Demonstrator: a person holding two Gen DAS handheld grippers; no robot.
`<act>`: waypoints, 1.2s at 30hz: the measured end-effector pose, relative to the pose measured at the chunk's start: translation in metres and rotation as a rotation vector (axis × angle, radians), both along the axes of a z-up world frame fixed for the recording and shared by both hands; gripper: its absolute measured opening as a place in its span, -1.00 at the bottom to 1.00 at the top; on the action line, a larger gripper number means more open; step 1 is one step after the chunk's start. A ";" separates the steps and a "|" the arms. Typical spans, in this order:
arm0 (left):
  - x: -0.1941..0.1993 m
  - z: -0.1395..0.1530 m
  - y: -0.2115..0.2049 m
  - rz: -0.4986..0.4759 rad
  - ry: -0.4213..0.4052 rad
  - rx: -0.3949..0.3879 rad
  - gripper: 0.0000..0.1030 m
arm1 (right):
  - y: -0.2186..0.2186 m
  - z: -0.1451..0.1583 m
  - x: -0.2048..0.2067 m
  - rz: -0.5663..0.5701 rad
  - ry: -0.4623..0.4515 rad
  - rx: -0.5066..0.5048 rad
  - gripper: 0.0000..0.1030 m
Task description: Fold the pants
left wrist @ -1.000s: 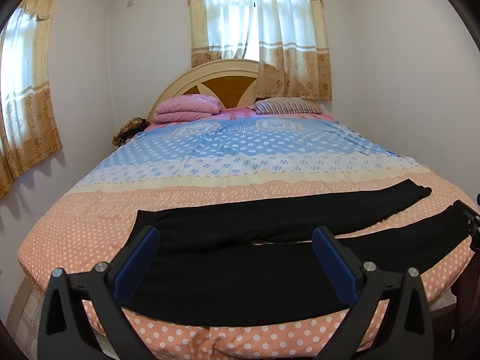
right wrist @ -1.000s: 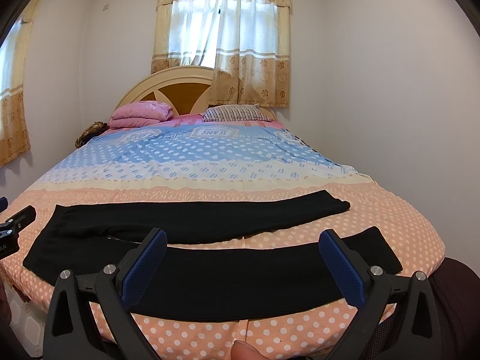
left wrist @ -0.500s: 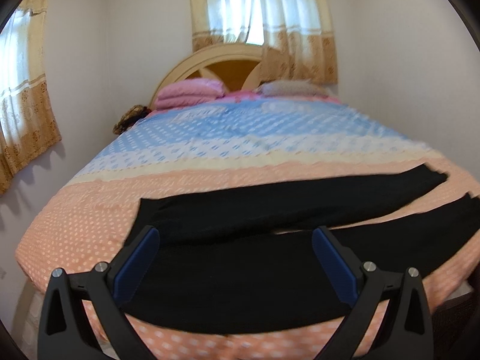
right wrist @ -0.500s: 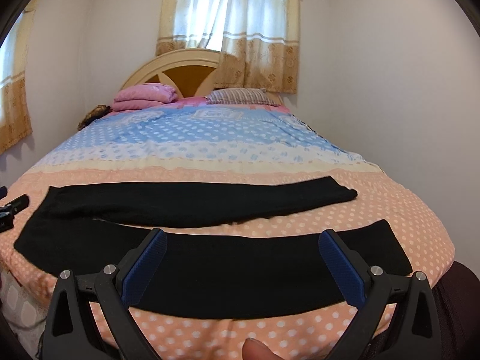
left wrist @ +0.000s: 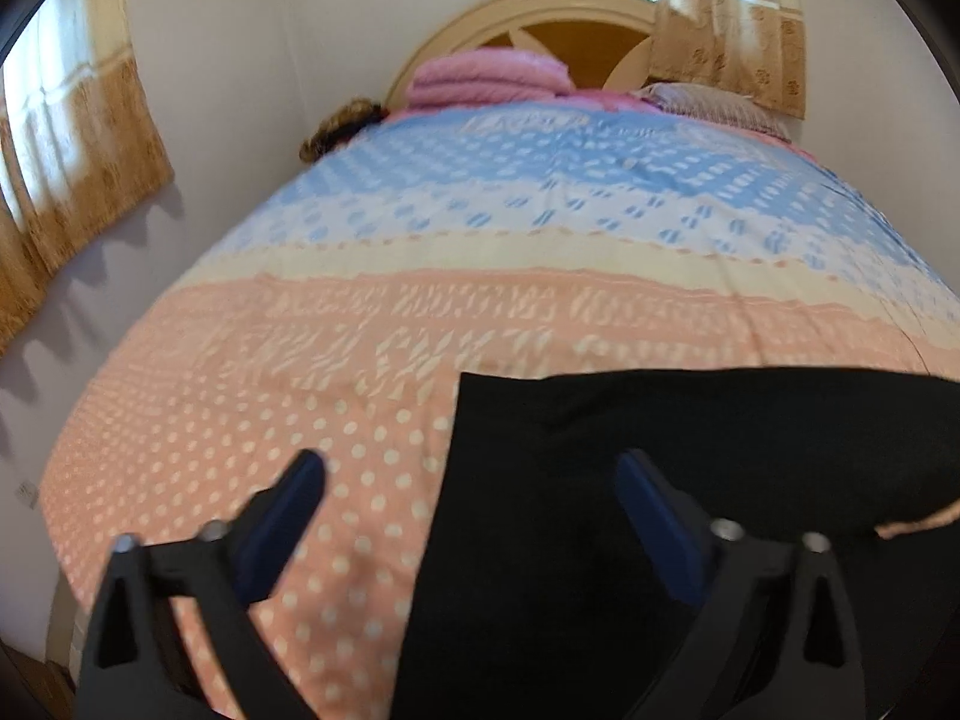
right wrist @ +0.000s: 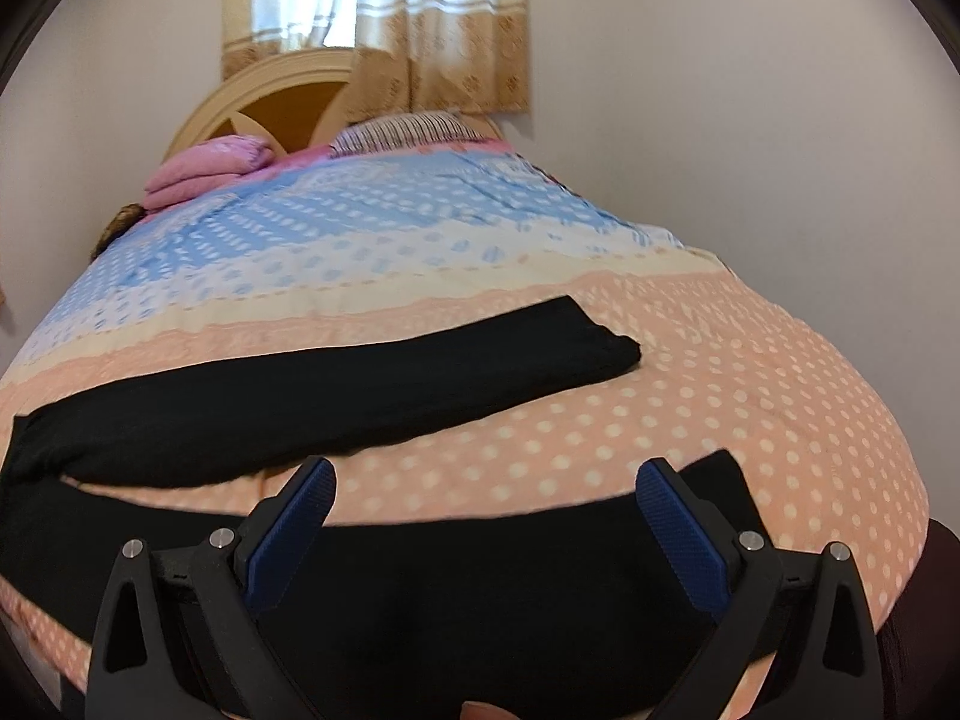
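In the left wrist view the black pants [left wrist: 690, 480] run off the right and bottom edges, so their legs are cut away, and the bedspread [left wrist: 420, 324] dots smear into streaks. In the right wrist view the near leg's waist end leaves the frame at left (the waistband is unseen), and the brown thing [right wrist: 120, 222] beside the pink pillows [right wrist: 210, 171] is too blurred to name.

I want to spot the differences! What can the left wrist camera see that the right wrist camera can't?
Only the left wrist view shows the side window's curtain and the pants' waist edge, under the left gripper, whose jaws are closing with nothing pinched. Only the right wrist view shows both leg ends, and the open right gripper. Both show the black pants, dotted bedspread, pink pillows and headboard.
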State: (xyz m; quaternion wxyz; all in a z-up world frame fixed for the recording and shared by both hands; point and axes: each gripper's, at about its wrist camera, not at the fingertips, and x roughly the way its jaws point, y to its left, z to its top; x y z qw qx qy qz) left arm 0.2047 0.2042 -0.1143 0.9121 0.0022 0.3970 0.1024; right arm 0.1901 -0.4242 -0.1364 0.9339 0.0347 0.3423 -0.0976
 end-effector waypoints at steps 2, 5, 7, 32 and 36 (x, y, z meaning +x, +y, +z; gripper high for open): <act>0.013 -0.008 0.004 -0.007 0.029 -0.030 0.65 | -0.007 -0.003 0.011 -0.007 0.021 0.002 0.85; 0.034 -0.019 0.007 -0.020 0.070 -0.052 0.45 | -0.014 -0.008 0.026 0.014 0.059 0.019 0.57; 0.048 -0.028 0.010 -0.028 0.097 -0.076 0.42 | -0.022 -0.010 0.036 0.010 0.077 0.018 0.54; 0.082 -0.046 0.015 -0.139 0.145 -0.057 -0.33 | -0.151 -0.032 0.183 -0.106 0.220 0.192 0.23; 0.086 -0.048 0.013 -0.138 0.139 -0.039 -0.14 | -0.146 -0.044 0.204 -0.087 0.260 0.181 0.23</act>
